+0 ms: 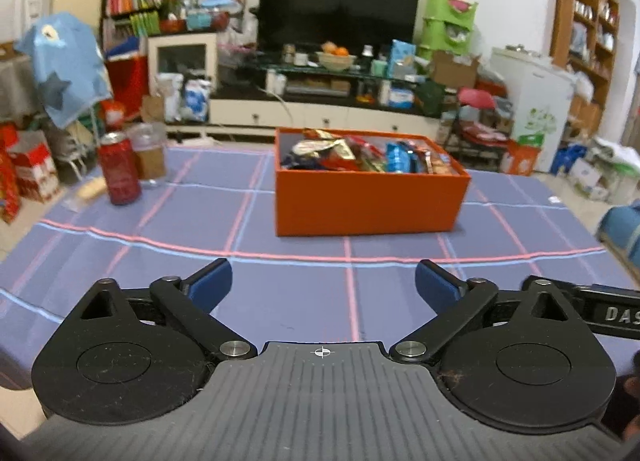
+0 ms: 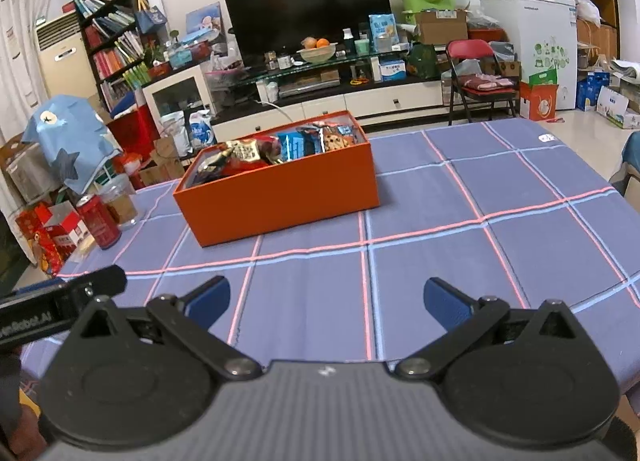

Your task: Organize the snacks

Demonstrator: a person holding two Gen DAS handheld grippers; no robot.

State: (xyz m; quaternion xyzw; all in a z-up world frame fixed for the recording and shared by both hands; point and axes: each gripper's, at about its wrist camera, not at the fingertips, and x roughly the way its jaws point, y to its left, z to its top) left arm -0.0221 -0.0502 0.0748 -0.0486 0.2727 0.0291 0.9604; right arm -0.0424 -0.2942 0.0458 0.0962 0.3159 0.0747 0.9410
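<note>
Both tongs hung low over the near edge of the surface [image 1: 160, 221], a blue cloth crossed by pink and pale-blue lines, with open cloth ahead of each. The left tongs [image 1: 323, 285] stood wide apart, holding nothing; so did the right tongs [image 2: 327, 299]. Straight ahead of the left pair sat the orange box [image 1: 368, 201], a rigid rectangular carton, its long side facing them, heaped with crinkly foil snack packets [image 1: 360, 155]. Far left stood a red can [image 1: 119, 169].
</note>
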